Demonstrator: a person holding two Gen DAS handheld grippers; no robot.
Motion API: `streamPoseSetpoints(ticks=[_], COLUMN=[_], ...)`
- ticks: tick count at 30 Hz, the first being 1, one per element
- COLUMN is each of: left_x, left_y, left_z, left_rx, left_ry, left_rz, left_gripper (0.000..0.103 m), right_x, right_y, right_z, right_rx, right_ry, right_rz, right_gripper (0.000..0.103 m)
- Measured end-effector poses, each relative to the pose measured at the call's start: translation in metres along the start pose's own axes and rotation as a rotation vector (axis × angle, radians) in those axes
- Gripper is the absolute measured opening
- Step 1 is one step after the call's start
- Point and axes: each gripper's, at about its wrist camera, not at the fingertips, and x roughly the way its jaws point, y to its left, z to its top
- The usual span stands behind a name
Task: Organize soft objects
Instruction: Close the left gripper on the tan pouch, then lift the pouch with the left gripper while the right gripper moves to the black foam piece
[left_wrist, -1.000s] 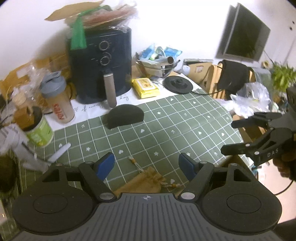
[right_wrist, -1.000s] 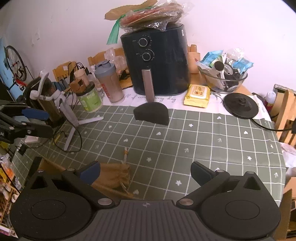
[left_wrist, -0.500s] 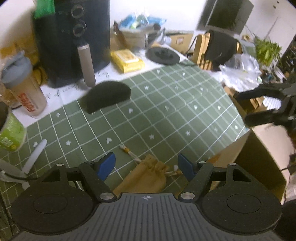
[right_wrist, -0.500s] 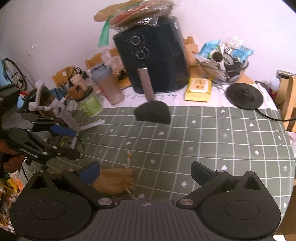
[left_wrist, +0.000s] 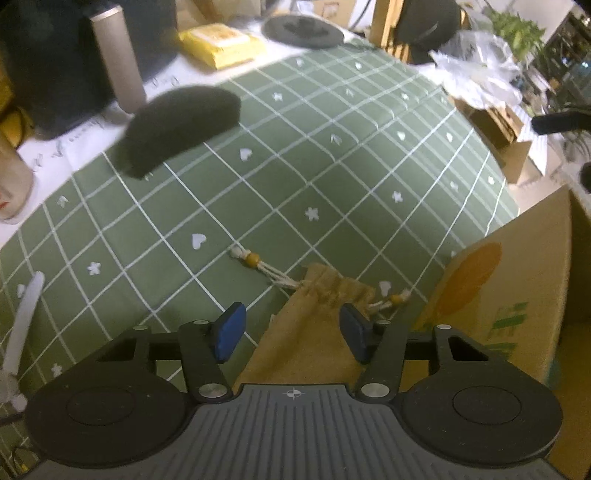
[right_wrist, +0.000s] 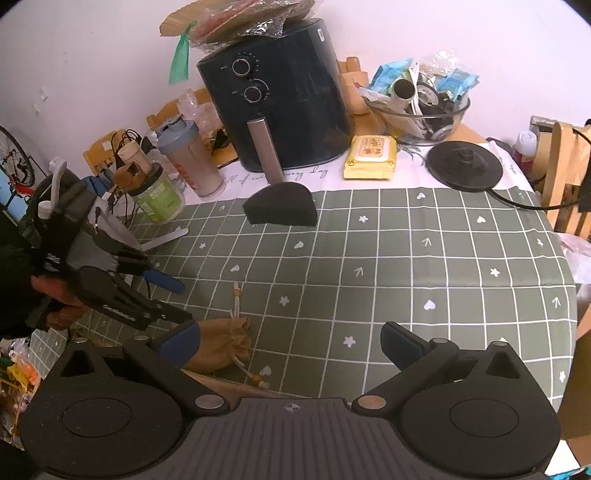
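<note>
Left gripper (left_wrist: 289, 330) lowered closer, fingers spread astride tan drawstring pouch (left_wrist: 314, 332), right gripper (right_wrist: 290, 345) spread, apart.

The tan drawstring pouch (left_wrist: 325, 325) lies flat near the front edge of the table (left_wrist: 332, 177), on the green checked cloth. Its neck is gathered and closed. Two pale cords come out from the neck, one to each side, and each cord ends in a small yellow bead and a knot. The fabric looks soft and a little wrinkled.

The black half-round foam piece (right_wrist: 282, 208) lies further back on the table, well apart from the pouch. Its curved edge points to the back.
</note>
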Motion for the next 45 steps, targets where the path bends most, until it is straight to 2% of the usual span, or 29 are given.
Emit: streamPoseSetpoints(ticks=[4, 10, 14, 16, 18, 20, 23, 30, 45], left_x=[0.021, 0.041, 0.047, 0.049, 0.049, 0.049, 0.048, 0.044, 0.0], left_y=[0.003, 0.001, -0.006, -0.012, -0.017, -0.019, -0.017, -0.018, -0.016], left_z=[0.0, -0.003, -0.008, -0.012, -0.015, -0.019, -0.022, -0.023, -0.026], left_rx=[0.015, 0.061, 0.111, 0.148, 0.187, 0.217, 0.218, 0.186, 0.077], left_ry=[0.041, 0.069, 0.071, 0.061, 0.051, 0.034, 0.018, -0.001, -0.101], left_rz=[-0.019, -0.024, -0.003, 0.023, 0.055, 0.1, 0.114, 0.119, 0.15], left_gripper=[0.046, 0.043, 0.033, 0.031, 0.026, 0.012, 0.004, 0.002, 0.002], right_x=[-0.002, -0.006, -0.009, -0.01, -0.009, -0.008, -0.007, -0.005, 0.004], right_y=[-0.004, -0.01, -0.011, -0.013, -0.014, -0.014, -0.014, -0.014, -0.01], right_z=[-0.005, -0.013, -0.016, -0.017, -0.019, -0.02, -0.02, -0.014, 0.005], right_rx=[0.028, 0.076, 0.091, 0.101, 0.109, 0.114, 0.113, 0.089, 0.017], right_ry=[0.005, 0.012, 0.012, 0.013, 0.022, 0.028, 0.031, 0.029, 0.036], right_rz=[-0.019, -0.04, -0.054, -0.057, -0.061, -0.062, -0.061, -0.059, -0.027], right_gripper=[0.103, 0.103, 0.103, 0.103, 0.103, 0.103, 0.103, 0.103, 0.103])
